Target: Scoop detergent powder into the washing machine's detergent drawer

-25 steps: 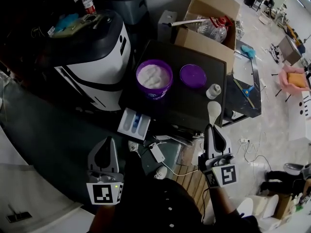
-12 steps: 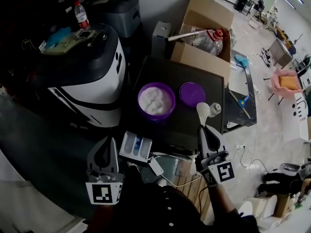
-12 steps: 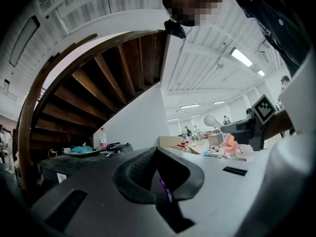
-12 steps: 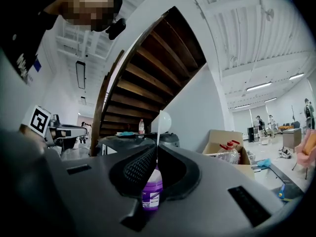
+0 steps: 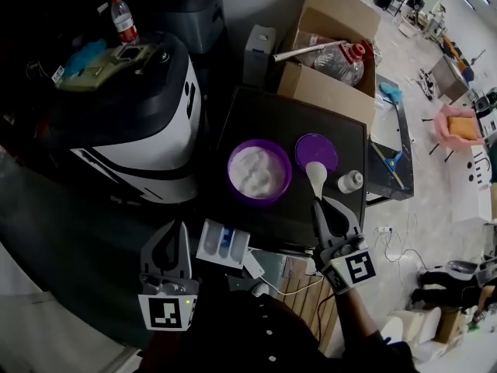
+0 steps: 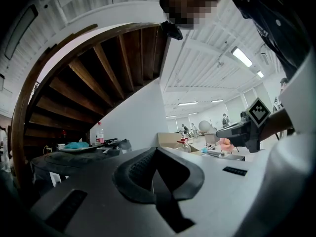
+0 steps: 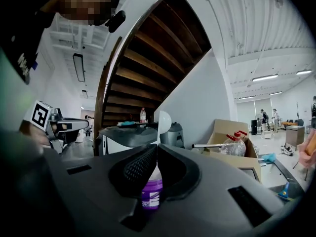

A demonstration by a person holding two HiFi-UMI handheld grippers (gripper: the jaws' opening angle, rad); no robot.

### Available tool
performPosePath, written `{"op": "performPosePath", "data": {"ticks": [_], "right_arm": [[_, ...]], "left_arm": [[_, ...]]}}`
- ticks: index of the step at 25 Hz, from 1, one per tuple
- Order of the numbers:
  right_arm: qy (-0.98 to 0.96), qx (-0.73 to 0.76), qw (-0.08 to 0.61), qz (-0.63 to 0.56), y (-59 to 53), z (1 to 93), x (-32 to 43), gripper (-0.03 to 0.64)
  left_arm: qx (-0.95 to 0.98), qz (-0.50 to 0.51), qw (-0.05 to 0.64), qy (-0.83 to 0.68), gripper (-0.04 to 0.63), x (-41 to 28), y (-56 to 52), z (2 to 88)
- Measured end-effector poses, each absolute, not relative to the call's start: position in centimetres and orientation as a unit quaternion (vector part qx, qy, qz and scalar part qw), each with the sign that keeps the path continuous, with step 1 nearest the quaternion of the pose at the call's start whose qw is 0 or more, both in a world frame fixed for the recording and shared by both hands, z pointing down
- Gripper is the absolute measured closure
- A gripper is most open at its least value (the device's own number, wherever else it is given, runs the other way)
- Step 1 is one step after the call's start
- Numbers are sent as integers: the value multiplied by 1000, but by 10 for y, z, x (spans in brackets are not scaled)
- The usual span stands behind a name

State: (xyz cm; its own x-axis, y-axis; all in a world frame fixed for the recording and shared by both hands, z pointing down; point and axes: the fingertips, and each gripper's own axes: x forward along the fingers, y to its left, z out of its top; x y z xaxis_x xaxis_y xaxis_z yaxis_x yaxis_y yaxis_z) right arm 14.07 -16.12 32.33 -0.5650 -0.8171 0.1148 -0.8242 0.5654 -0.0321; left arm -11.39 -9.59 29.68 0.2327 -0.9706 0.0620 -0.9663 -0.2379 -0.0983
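Note:
A purple tub (image 5: 259, 171) of white detergent powder stands on a black table (image 5: 256, 111), with its purple lid (image 5: 316, 151) lying to its right. My right gripper (image 5: 323, 206) is shut on the handle of a white spoon (image 5: 317, 175), whose empty bowl hangs at the lid's near edge, right of the tub. In the right gripper view the spoon (image 7: 163, 121) rises from the closed jaws and the tub (image 7: 151, 191) shows below. The detergent drawer (image 5: 224, 243) stands pulled out below the table's front edge. My left gripper (image 5: 172, 233) hangs shut and empty left of the drawer.
The black-and-white washing machine (image 5: 132, 107) stands left of the table, with a water bottle (image 5: 121, 18) behind it. A small white bottle (image 5: 350, 182) stands right of the spoon. A cardboard box (image 5: 330, 61) with plastic jugs sits behind the table. Cables lie on the floor.
My right gripper has carried the spoon left, from beside the small white bottle to the lid's near edge, closer to the tub. The left gripper has stayed where it was.

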Motion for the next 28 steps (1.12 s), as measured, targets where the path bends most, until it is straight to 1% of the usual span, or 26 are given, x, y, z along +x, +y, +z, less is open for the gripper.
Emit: {"op": "performPosePath", "data": {"ticks": [3, 11, 17, 28], "right_arm": [[-889, 451, 61, 47, -170, 326, 128, 584], [-908, 375, 175, 68, -191, 359, 111, 584], [-904, 302, 286, 101, -194, 391, 98, 584], [-880, 196, 412, 133, -194, 411, 91, 586]], "left_arm": [[-790, -59, 16, 610, 588, -115, -102, 300], [-804, -81, -7, 589, 588, -113, -107, 323], [-809, -87, -31, 580, 588, -113, -109, 340], [-812, -96, -55, 574, 588, -115, -114, 360]]}}
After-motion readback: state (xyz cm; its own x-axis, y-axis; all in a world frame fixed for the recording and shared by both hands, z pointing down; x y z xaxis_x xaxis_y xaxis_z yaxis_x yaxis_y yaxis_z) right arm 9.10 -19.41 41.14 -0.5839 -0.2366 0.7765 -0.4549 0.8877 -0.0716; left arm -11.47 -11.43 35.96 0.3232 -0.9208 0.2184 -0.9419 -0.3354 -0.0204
